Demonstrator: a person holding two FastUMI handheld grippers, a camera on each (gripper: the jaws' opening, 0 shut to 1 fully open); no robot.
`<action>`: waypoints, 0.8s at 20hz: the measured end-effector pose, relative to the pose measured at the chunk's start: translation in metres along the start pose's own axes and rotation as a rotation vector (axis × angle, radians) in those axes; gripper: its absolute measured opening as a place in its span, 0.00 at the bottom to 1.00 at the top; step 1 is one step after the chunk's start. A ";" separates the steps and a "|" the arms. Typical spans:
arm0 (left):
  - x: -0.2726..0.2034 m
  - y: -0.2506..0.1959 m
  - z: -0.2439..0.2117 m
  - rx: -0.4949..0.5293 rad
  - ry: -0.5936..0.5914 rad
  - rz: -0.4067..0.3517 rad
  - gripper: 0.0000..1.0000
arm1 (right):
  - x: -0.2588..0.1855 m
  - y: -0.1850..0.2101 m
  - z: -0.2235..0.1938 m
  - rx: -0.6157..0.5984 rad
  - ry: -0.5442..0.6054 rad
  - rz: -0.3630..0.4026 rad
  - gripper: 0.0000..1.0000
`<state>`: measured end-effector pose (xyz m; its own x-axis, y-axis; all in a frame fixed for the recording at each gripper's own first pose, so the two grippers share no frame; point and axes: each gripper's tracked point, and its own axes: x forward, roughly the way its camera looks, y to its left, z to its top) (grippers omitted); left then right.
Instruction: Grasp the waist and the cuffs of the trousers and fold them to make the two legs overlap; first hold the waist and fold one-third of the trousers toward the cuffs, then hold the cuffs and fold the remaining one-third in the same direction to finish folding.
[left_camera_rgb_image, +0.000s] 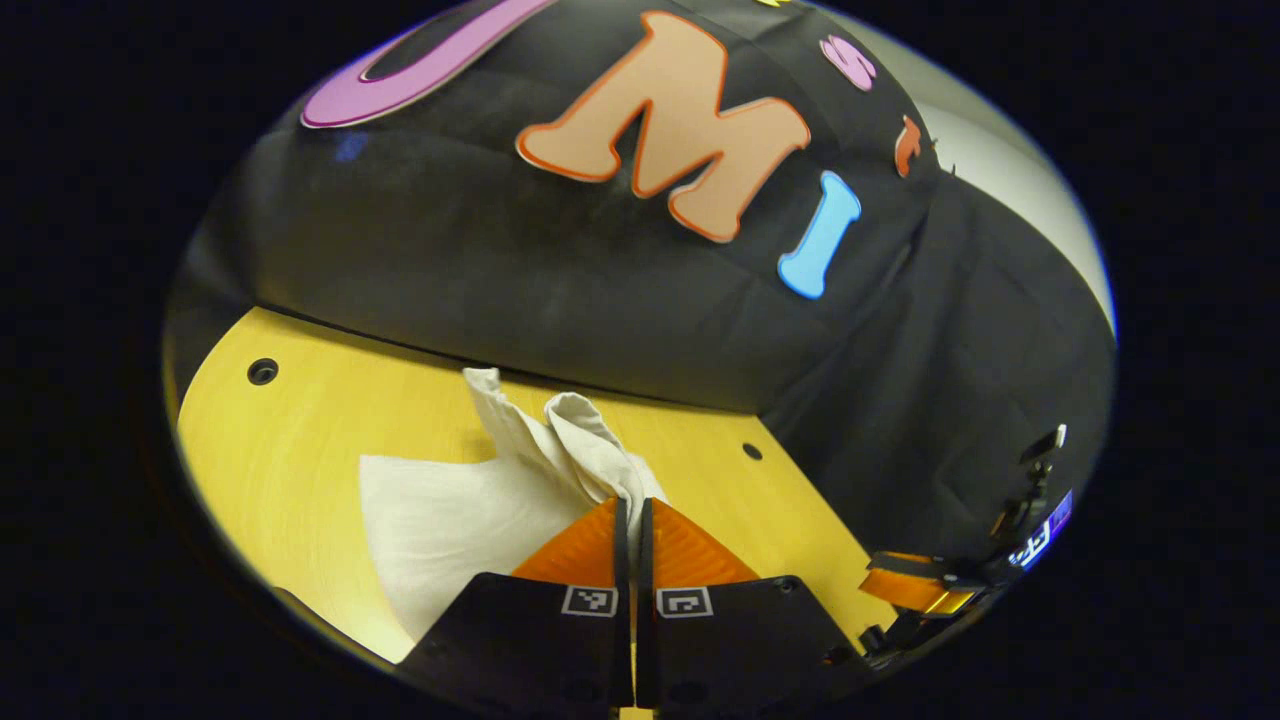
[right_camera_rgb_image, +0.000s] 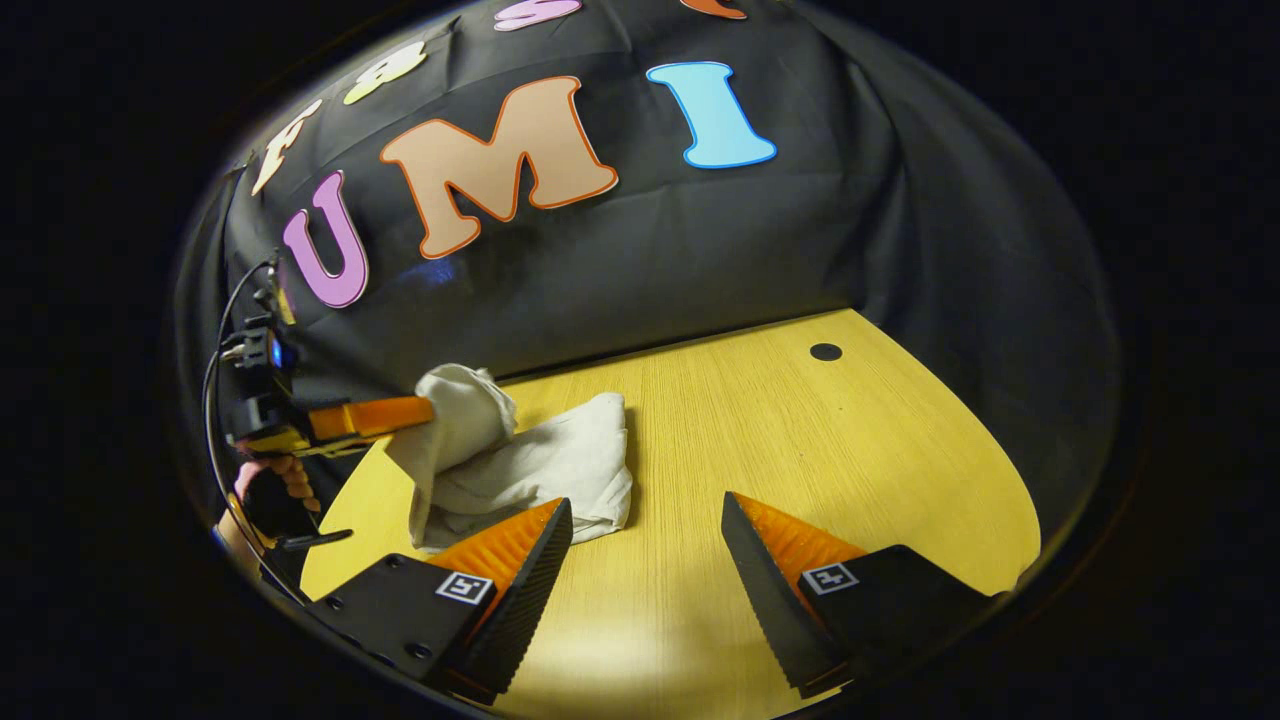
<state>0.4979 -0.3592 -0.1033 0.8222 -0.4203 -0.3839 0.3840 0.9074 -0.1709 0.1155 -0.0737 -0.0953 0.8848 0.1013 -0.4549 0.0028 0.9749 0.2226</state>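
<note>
The pale cream trousers (left_camera_rgb_image: 450, 510) lie bunched on the yellow wooden table (left_camera_rgb_image: 280, 440). My left gripper (left_camera_rgb_image: 633, 505) is shut on a raised fold of the cloth, which stands up in a peak above its fingertips. In the right gripper view the same trousers (right_camera_rgb_image: 540, 460) sit crumpled at the left, one end lifted by the left gripper (right_camera_rgb_image: 425, 408), held by a hand. My right gripper (right_camera_rgb_image: 645, 505) is open just above the table, its left finger (right_camera_rgb_image: 520, 570) close beside the near edge of the cloth, nothing between the fingers.
The booth's black cloth wall rises behind the table on the far and right sides. Small dark holes (right_camera_rgb_image: 825, 351) (left_camera_rgb_image: 262, 371) mark the tabletop. Bare table (right_camera_rgb_image: 860, 450) stretches right of the trousers. The right gripper (left_camera_rgb_image: 915, 590) shows at the lower right of the left gripper view.
</note>
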 end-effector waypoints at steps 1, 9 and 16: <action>0.010 -0.001 -0.010 0.020 0.028 0.004 0.00 | -0.002 -0.001 0.000 -0.004 -0.003 0.002 0.96; 0.027 -0.012 -0.065 0.084 0.091 0.067 0.59 | -0.013 0.001 -0.006 -0.046 0.003 0.014 0.96; -0.062 0.031 -0.044 0.097 -0.015 0.269 0.85 | -0.016 0.032 -0.012 -0.037 0.003 0.063 0.96</action>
<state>0.4405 -0.3049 -0.1250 0.9058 -0.1652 -0.3901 0.1891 0.9817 0.0235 0.0955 -0.0414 -0.0914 0.8813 0.1634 -0.4435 -0.0704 0.9732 0.2188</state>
